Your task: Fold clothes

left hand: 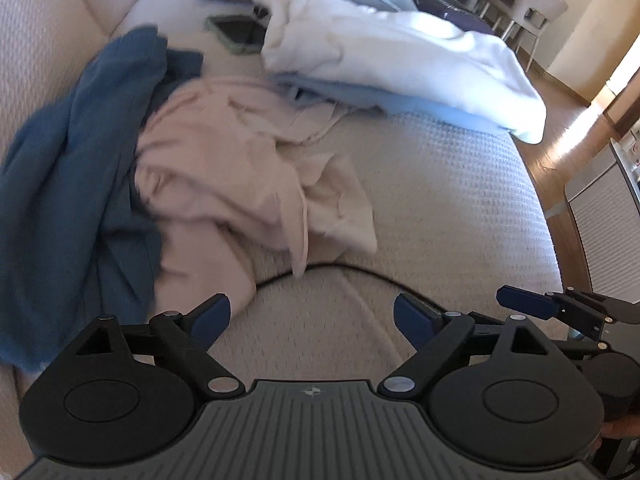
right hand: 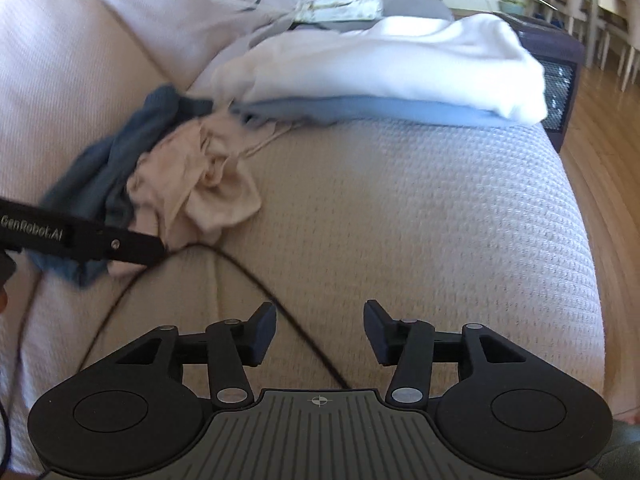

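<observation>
Left wrist view: motion blur smears the pink garment (left hand: 240,168) and the blue garment (left hand: 72,184), so folds and edges are hard to read. Blue garment partly buried under the pink one, its lower edge cut off behind the claw body. A dark flat thing (left hand: 236,34) far ahead near the sofa back, half tucked under the white blanket (left hand: 400,56); can't tell what it is. A light blue layer (left hand: 360,96) shows only as a strip beneath the blanket. Room beyond is too small to make out.

Left gripper (left hand: 312,316) spread wide, nothing between the jaws, bare sofa cushion (left hand: 440,200) under them; the left fingertip sits just beside the pink garment's hem, contact unclear. Black cable (left hand: 360,270) runs across just ahead of the fingertips. Pink pile lies ahead and to the left, blue further left.

Right wrist view: right gripper (right hand: 320,328) about half open, released, holding nothing, over bare cushion; the cable passes between its jaws. Clothes heap sits ahead-left, well apart. Left gripper's finger enters from the left edge, tip at the heap, rest cut off.
</observation>
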Tool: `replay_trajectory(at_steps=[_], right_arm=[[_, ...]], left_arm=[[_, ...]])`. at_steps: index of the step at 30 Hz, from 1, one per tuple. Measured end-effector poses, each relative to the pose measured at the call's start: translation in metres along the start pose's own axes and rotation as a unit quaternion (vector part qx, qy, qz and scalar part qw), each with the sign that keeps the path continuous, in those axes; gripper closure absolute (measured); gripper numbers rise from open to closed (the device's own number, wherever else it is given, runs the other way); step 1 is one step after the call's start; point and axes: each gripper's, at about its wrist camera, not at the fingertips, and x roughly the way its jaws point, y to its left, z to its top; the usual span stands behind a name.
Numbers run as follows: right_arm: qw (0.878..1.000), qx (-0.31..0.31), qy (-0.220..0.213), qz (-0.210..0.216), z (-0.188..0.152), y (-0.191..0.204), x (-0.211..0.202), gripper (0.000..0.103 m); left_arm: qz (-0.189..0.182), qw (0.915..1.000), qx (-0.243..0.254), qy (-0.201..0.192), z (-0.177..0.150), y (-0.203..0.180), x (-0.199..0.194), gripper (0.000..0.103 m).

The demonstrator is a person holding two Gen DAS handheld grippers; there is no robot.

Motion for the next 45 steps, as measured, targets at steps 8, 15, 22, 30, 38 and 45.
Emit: replay_trajectory(at_steps=[8, 15, 22, 30, 38, 45], right_arm=[[1.0, 0.003, 0.011, -0.013, -0.004, -0.003, 0.002, 0.04], [0.999, 0.015, 0.02, -0.02, -0.004, -0.009, 0.004, 0.037], [1.0, 0.012, 0.019, -0.02, -0.004, -0.007, 0.004, 0.034], [0.999, 0.013, 0.023, -0.027, -0.005, -0.009, 0.004, 0.033], [0.999, 0.025, 0.024, -0.03, -0.005, -0.012, 0.003, 0.027], [0.998, 0.028, 0.032, -0.039, -0.002, -0.022, 0.004, 0.024]], left_arm=[[0.007, 0.9998, -0.003, 0.021, -0.008, -0.002, 0.017, 0.014], [0.018, 0.9994, -0.006, 0.03, -0.009, 0.0, 0.022, 0.014], [0.022, 0.9988, 0.002, 0.043, -0.011, -0.006, 0.026, 0.014], [0.022, 0.9966, 0.01, 0.079, -0.023, -0.016, 0.041, 0.014], [0.031, 0.993, 0.014, 0.113, -0.029, -0.027, 0.066, 0.009], [0.042, 0.9911, -0.001, 0.127, -0.025, -0.029, 0.081, 0.0]])
